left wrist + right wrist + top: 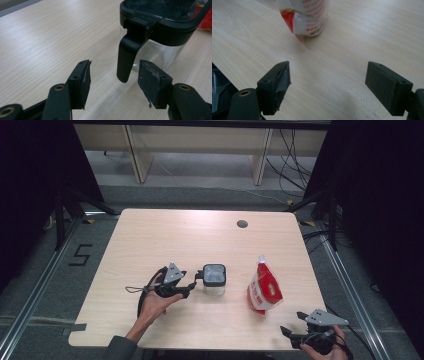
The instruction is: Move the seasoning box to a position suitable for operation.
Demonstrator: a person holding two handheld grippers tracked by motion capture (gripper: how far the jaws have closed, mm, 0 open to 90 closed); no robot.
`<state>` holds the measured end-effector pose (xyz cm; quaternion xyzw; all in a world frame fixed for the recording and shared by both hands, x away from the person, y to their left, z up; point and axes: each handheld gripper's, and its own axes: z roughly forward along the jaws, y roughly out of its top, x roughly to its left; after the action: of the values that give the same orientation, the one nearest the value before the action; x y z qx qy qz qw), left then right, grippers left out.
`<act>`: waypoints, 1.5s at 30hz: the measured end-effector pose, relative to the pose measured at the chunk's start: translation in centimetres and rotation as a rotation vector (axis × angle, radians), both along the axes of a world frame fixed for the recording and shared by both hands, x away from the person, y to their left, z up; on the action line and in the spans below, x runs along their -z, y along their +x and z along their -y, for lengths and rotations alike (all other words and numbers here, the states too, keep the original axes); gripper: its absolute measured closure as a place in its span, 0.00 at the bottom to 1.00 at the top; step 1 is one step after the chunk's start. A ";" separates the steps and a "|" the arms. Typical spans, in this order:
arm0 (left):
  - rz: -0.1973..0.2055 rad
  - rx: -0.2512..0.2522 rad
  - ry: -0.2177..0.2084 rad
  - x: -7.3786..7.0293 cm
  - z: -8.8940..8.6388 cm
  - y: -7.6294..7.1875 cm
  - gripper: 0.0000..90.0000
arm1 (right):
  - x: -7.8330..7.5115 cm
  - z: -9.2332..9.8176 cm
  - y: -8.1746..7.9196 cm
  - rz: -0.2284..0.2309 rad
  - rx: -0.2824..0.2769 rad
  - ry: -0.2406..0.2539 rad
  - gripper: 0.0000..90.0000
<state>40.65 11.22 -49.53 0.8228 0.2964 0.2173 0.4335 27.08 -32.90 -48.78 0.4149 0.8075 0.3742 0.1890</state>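
One clear lidded jar (214,280), contents unclear, handle (126,58) between open left tongs (113,75), right tongs (328,83) wide.

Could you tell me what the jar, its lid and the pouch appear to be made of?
Jar: clear glass or hard plastic; the table shows through it. Lid: matte black plastic, with a moulded latch. Pouch: glossy printed plastic film, creased, red and white.

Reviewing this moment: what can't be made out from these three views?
- Clear glass container with black lid: contents unreadable; small in the high view, cut off by the top edge in the left gripper view.
- Red-and-white spouted pouch: print too small; cropped in the right gripper view.
- Left gripper: pads flank the lid's black latch tab, apart from it.
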 end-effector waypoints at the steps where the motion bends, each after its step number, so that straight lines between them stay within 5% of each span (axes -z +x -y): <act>1: -0.004 0.001 0.014 0.0 0.2 0.0 0.48 | 0.0 0.0 0.0 0.001 0.000 0.002 0.23; 9: -0.008 0.023 0.016 0.4 1.2 0.9 0.51 | 0.1 -0.1 -0.1 -0.020 0.006 0.031 0.23; 17: 0.012 0.071 0.016 0.5 1.7 0.8 0.69 | 0.0 0.1 0.0 -0.001 -0.005 -0.002 0.24; 19: 0.029 0.086 0.017 0.4 1.7 0.8 0.74 | 0.2 -0.1 -0.1 -0.020 0.002 0.028 0.23; 24: 0.023 0.081 0.004 0.3 1.6 0.7 0.81 | 0.2 0.0 0.1 -0.012 -0.013 0.017 0.24; 34: 0.005 0.099 -0.043 0.4 1.3 0.2 0.81 | 0.2 0.1 0.0 -0.012 -0.012 0.021 0.24; 45: -0.011 0.104 -0.040 0.3 1.2 -1.0 0.81 | 0.2 0.1 0.0 -0.015 -0.014 0.023 0.25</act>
<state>39.67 10.02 -49.80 0.8295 0.2598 0.1838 0.4589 27.09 -32.98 -48.95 0.4144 0.8074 0.3816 0.1754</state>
